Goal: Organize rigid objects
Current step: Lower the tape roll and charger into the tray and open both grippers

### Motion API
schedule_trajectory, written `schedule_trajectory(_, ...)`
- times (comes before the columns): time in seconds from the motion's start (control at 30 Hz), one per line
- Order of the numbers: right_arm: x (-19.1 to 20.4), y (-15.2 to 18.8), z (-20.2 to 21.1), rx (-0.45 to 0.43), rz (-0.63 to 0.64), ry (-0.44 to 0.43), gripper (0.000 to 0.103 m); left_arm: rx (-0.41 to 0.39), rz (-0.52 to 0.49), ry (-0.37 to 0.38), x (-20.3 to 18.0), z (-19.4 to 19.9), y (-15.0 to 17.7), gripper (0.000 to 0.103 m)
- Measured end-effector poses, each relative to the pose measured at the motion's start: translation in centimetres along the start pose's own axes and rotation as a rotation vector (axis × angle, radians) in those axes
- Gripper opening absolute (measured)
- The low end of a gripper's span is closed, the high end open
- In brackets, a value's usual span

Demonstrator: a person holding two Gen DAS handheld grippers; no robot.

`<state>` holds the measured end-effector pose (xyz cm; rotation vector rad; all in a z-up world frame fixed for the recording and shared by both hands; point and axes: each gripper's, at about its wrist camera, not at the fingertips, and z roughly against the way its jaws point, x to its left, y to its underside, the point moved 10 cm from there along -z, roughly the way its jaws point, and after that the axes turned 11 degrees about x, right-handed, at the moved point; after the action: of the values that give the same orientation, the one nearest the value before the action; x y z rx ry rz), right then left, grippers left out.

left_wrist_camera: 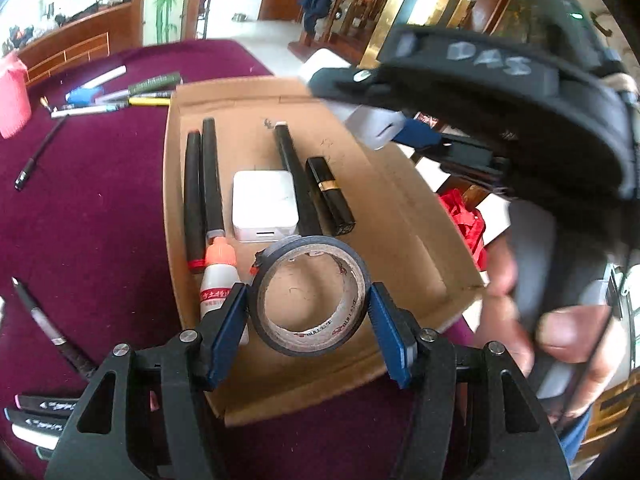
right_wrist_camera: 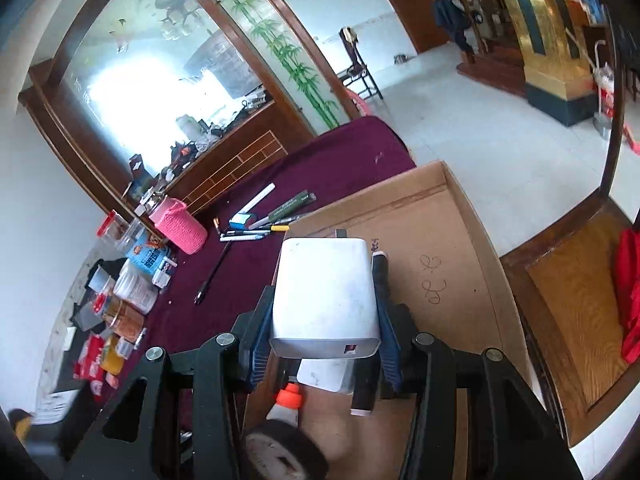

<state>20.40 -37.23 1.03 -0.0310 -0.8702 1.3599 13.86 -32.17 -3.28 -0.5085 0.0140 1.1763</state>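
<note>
Tape roll sits tilted on its edge at the near end of the cardboard tray, between the two blue pads of the left tool. The pads stand just beside the roll's outer rim on either side; whether they actually press on it I cannot tell, though the jaws look spread about as wide as the roll. It is a light, stiff ring with a cardboard core, so it should take a squeeze across its width without buckling. The black outer wrap looks smooth, so I judge a grip across the rim could let it pivot or roll out; pinching through the wall, one pad inside the core, would likely hold truer.

Over the tray's far part, the right tool is pinching a white charger block by its two side faces. That block looks hard, dense for its size and glossy, so a firm hold low on the flat sides suits it.

Already lying in the tray are black pens, a second white charger, a dark lipstick tube and a small glue bottle with an orange cap, just left of the tape. More pens lie loose on the maroon bench at the far left.
</note>
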Motion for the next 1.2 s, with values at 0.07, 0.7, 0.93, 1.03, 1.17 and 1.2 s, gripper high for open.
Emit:
schedule_trajectory(0.07, -0.1, -0.1, 0.1, 0.009, 0.008, -0.007, 0.041, 0.011, -0.005, -0.001, 0.0, -0.5, 0.1, 0.059)
schedule_trajectory(0.7, 0.9, -0.2, -6.1, 0.267, 0.123, 0.157, 0.041, 0.071, 0.015, 0.167, 0.4, -0.7, 0.7, 0.059)
schedule_trajectory(0.93, 0.4, -1.3, -8.0, 0.326, 0.152, 0.166, 0.041, 0.047, -0.012, 0.140, 0.0, -0.9, 0.6, 0.059)
schedule_trajectory(1.03, 0.1, -1.4, -8.9, 0.342, 0.169, 0.206, 0.041, 0.035, -0.004, 0.151, 0.0, -0.9, 0.7, 0.059)
schedule_trajectory(1.17, 0.2, -1.9, -9.8, 0.351, 0.192, 0.230, 0.041, 0.024, -0.002, 0.159, -0.2, -0.6, 1.2, 0.059)
schedule_trajectory(1.2, 0.2, -1.9, -10.1, 0.354, 0.202, 0.242, 0.041, 0.020, 0.001, 0.161, -0.2, -0.3, 1.4, 0.059)
